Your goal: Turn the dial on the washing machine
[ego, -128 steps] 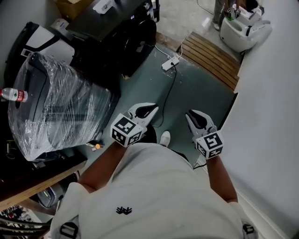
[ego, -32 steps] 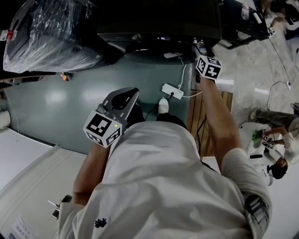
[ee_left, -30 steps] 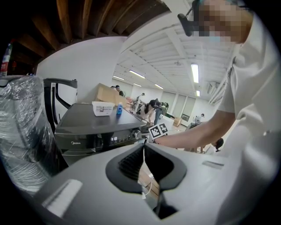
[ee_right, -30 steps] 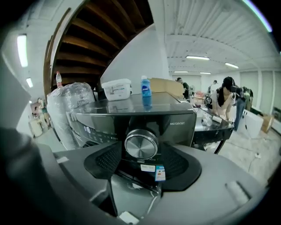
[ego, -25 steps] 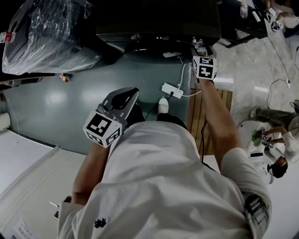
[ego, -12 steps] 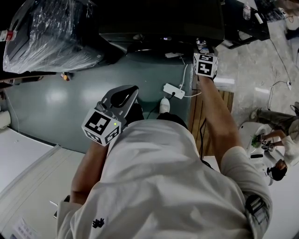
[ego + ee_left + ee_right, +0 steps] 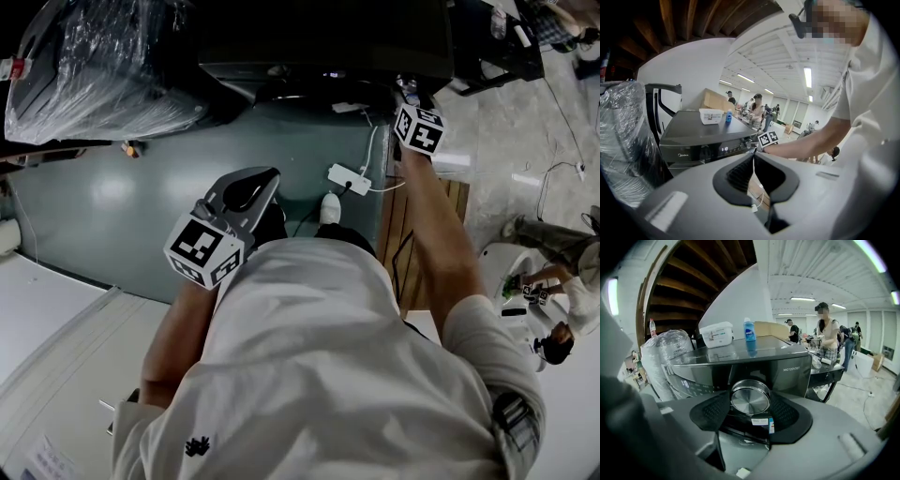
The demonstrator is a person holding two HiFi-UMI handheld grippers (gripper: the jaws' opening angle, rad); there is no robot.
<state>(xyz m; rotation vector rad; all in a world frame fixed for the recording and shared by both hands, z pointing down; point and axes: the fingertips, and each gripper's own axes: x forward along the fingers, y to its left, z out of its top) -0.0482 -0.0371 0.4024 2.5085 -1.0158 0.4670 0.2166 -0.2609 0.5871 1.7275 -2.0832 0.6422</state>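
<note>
At front panel of dark glossy washing machine, right gripper jaws clamp round brushed-metal dial; best roll wrist about dial's axis, grip kept square; left gripper jaws closed, empty.

Right arm stretched forward, nearly straight. Right tongs angled slightly down, 2 jaws set wide and clamped on opposite sides of the dial. Left arm bent at the elbow. Left tongs held before the chest, pointing slightly down, 2 jaws closed tip to tip.
</note>
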